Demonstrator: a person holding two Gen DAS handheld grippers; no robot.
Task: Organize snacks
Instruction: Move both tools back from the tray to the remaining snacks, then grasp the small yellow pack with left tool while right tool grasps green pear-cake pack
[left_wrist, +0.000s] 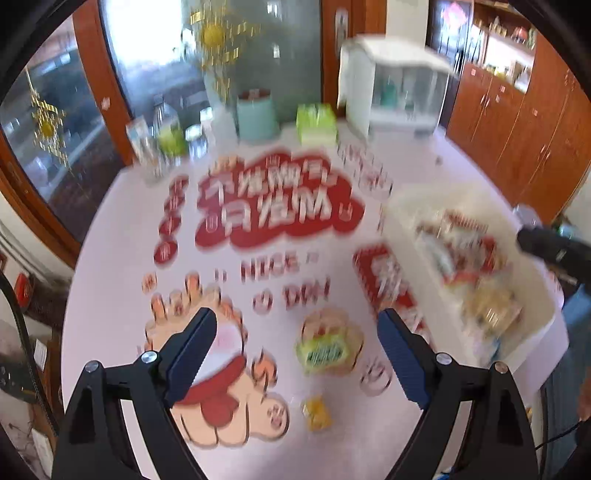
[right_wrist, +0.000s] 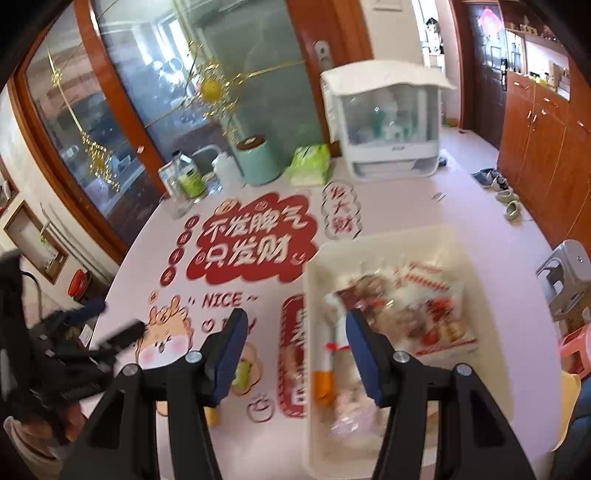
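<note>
Right now both grippers are hanging above the table (left_wrist: 110, 229), each tilting downward, and neither one is carrying anything.

Over on the left gripper (left_wrist: 297, 354), the jaws are standing spread wide with only air between them. Showing in that gap, slightly toward its right finger, is a round snack pack with a green label (left_wrist: 325, 350), lying flat on the table. Just nearer the tool, below that pack, a small yellow snack (left_wrist: 317, 411) is sitting on its own. Off to the right of this gripper, the white bin (left_wrist: 417, 254) is resting on the table, with several wrapped snacks (left_wrist: 469, 258) piled inside; motion blur is smearing their labels.

Meanwhile the right gripper (right_wrist: 297, 354) is holding its jaws partly apart, pads touching nothing. Its right finger is hovering over the white bin (right_wrist: 314, 295), whose near-left wall is running straight down through the gap. Inside, a long white-and-orange packet (right_wrist: 325, 369) is lying along that wall, just inside the right finger, and a red-and-white bag (right_wrist: 436, 314) is spreading across the far side. Peeking out behind the left finger is the green-labelled pack (right_wrist: 242, 373), still on the table outside the bin.

Farther ahead of both tools, a mint canister (right_wrist: 255, 158), a green tissue pack (right_wrist: 308, 164) and a white cabinet (right_wrist: 388, 129) are lining the table's far edge.
</note>
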